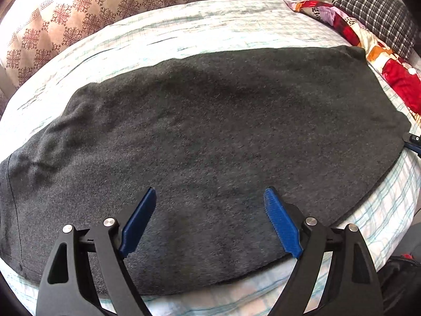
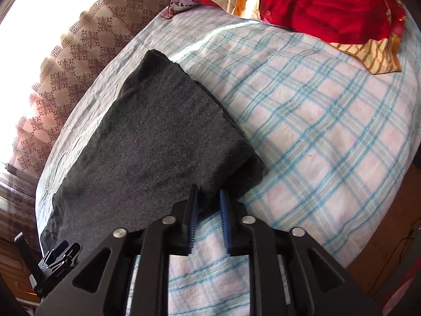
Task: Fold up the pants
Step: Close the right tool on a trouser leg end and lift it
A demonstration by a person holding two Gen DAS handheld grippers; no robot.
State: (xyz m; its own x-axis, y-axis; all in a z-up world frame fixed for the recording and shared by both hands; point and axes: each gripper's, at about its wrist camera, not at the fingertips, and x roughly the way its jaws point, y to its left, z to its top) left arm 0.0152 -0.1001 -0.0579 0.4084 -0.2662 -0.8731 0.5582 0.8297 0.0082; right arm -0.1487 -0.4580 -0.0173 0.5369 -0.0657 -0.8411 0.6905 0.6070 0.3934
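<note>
Patterned curtains (image 1: 79, 8) in brown and cream hang behind the bed, with bright daylight coming through them at the upper left of the right wrist view. A checked bedsheet (image 2: 315, 131), pale pink squares crossed by light blue lines, covers the mattress.

On the bedsheet lie the pants (image 1: 205, 142), a dark grey fleecy garment spread flat and wide. Beyond the pants, toward the head of the bed, sits a quilt (image 2: 323, 10) in red, cream and orange, bunched along the far edge. Past the quilt, a dark checked pillow (image 1: 379, 13) leans in the corner.

The left gripper (image 1: 210, 197) hovers over the near edge of the pants, its blue fingers (image 1: 139, 223) spread wide apart with nothing between them. The grey cloth shows plainly in the gap. In the right wrist view this gripper appears small at the far corner of the pants, low on the left.

The right gripper (image 2: 208, 192) sits at the opposite end of the pants, at the corner nearest its camera. Its blue fingers (image 2: 225, 216) are drawn close together, and a raised fold of the grey cloth runs in between their tips, lifted a little off the bedsheet. The fingers look pinched on that corner, with a narrow slit left farther back toward the body of the tool. From the left wrist view only a small black part of this gripper shows, at the right edge of the pants.
</note>
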